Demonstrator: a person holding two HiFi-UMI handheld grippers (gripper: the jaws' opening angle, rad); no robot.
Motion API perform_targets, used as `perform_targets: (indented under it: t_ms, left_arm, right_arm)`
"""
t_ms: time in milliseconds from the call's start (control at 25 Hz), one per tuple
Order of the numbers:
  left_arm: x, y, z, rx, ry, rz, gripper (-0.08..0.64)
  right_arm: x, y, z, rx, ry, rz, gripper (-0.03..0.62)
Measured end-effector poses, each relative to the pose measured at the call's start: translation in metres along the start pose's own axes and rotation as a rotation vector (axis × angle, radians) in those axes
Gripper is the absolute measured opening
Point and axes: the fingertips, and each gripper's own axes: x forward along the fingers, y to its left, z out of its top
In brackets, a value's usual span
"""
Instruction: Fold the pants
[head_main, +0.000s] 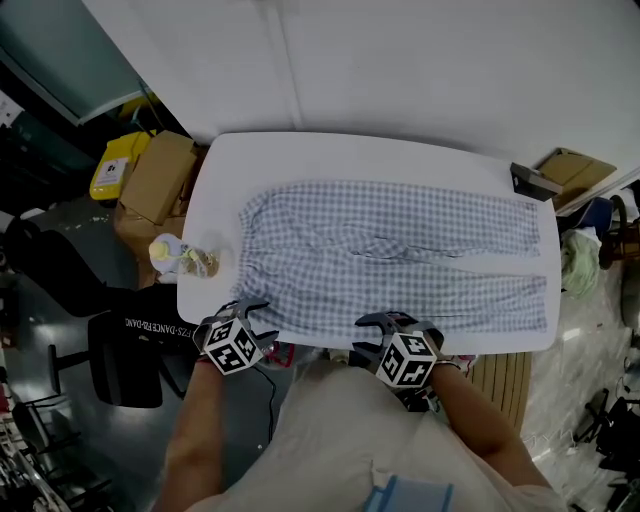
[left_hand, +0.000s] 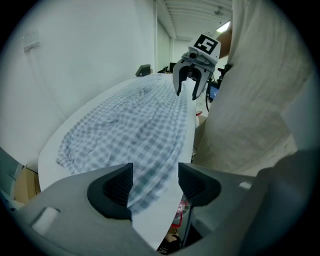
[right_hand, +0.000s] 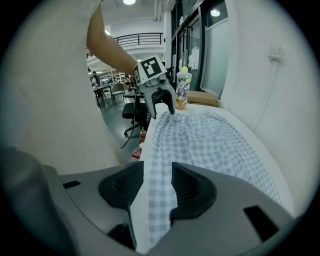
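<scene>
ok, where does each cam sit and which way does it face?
Head view: on the person's head, steeply down at table and pants; shows arms, torso, left gripper, right gripper.
Left gripper view: on the left gripper, along the near edge toward the right gripper; own open jaws, torso.
Right gripper view: on the right gripper, opposite way toward the left gripper; own open jaws, arm.
Shared: pants' near edge between both grippers' jaws.

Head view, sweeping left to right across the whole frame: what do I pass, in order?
Yellow container → bottle → checked pants → green bundle. The cardboard box overlaps the first two, so it is left out.
</scene>
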Motion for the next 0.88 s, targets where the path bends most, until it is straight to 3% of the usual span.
perform_targets:
  t_ms: [400, 880]
  left_arm:
    - [0.009, 0.015, -0.048, 0.107, 0.143, -0.032, 0.270]
    - [0.013, 0.025, -0.063, 0.190, 0.229, 0.007, 0.268]
  right_arm:
    - [0.041, 0.009, -0.018, 0.014, 0.140, 0.037, 0.183]
    - [0.052, 0.011, -0.038, 0.011, 0.247, 0.018, 0.149]
